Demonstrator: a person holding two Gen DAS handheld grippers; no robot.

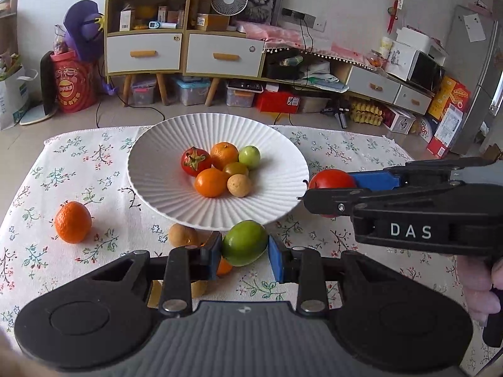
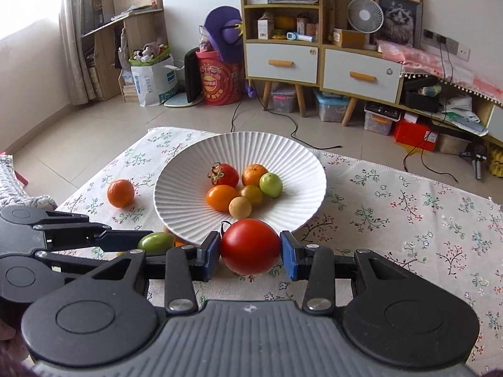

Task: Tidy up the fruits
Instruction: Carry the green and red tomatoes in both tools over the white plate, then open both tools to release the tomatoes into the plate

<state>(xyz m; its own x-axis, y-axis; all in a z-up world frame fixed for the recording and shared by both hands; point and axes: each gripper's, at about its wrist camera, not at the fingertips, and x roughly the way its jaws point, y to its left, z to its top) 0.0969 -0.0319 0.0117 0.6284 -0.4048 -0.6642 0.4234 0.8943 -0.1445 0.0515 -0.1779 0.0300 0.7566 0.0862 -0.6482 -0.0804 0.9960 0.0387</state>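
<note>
Floral tablecloth (image 2: 408, 207) under my white ribbed plate (image 2: 188, 169) of fruit, left gripper (image 1: 243, 253) clamping a green fruit (image 1: 245, 242), right gripper (image 2: 250, 251) squeezing a red tomato (image 2: 250, 245), both just before the plate's near rim, one orange (image 1: 73, 221) loose on the cloth.

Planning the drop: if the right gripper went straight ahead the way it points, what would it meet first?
Probably the near rim of the white plate, just beyond the red tomato held in the right gripper; height over the rim is unclear.

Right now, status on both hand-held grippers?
Left hand-held gripper shut on oval green fruit. Right hand-held gripper shut on round red tomato. Ribbed white plate ahead, unobstructed.
</note>
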